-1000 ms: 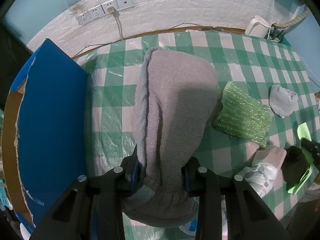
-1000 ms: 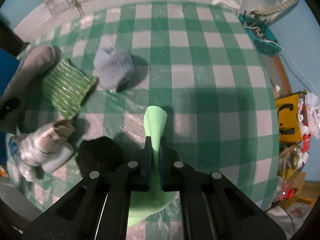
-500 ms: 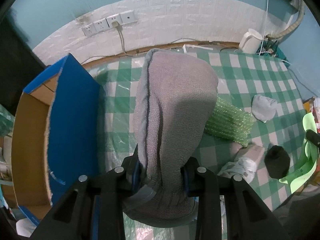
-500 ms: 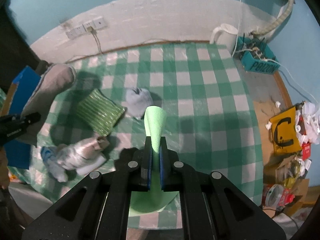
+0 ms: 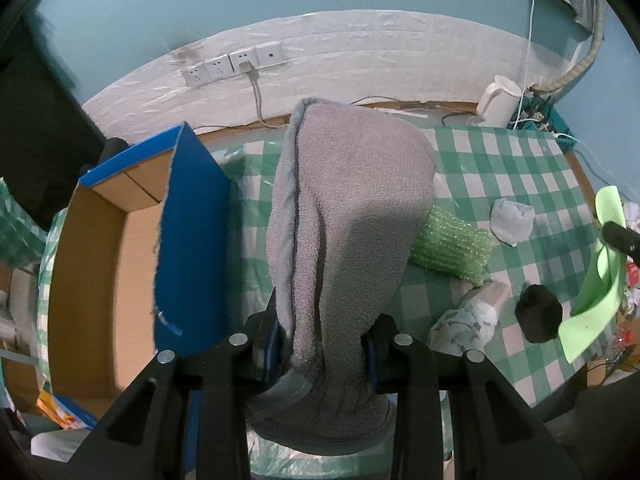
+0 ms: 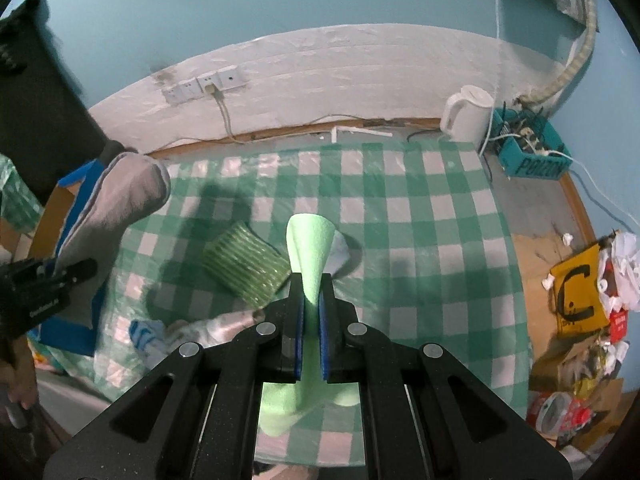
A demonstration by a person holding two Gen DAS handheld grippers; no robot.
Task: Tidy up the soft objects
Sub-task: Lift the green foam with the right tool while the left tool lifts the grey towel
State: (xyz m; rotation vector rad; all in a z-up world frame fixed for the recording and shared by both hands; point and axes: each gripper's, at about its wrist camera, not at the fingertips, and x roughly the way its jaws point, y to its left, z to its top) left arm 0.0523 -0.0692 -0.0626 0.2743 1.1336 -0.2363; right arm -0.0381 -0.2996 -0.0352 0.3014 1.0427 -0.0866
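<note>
Left claw (image 5: 324,344) we've got clamped on a gray terry mitt (image 5: 344,216), right claw (image 6: 310,312) pinched tight on a light-green foam sheet (image 6: 310,240), both above the checkered bench (image 6: 420,240).

Left gripper (image 5: 325,344) angled steeply downward, jaws clamped on a grey mitt (image 5: 344,216) that stands up between them. Right gripper (image 6: 312,312) likewise tilted downward, jaws pressed nearly together on a thin green cloth (image 6: 310,240).
</note>
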